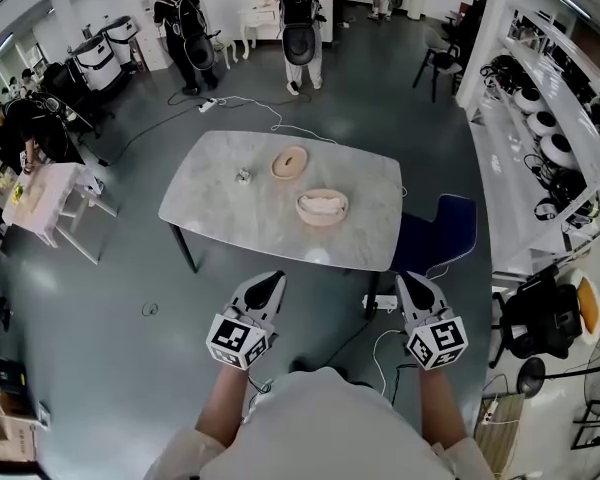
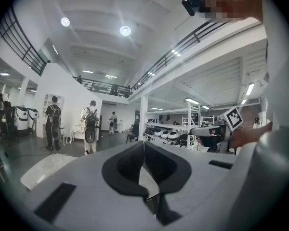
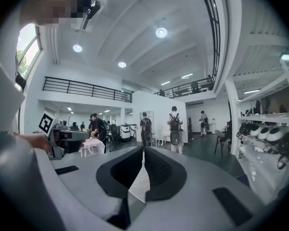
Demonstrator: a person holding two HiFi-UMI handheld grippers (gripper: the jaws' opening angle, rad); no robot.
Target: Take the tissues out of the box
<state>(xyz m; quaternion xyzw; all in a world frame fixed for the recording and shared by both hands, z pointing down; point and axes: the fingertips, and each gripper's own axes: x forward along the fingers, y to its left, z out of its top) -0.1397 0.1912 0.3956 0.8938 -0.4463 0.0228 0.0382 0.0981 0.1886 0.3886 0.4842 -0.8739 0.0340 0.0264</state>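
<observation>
Tissue box (image 1: 322, 207) lies well ahead of the right hand-held gripper (image 1: 410, 282), leftward.

Open floor (image 1: 320, 298) up to table (image 1: 230, 213)

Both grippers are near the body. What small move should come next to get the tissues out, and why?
Probably step forward and bring the right gripper toward the round tan box with white tissue on the grey marble table. Both it and the left gripper are shut, empty and short of the table's near edge.
</observation>
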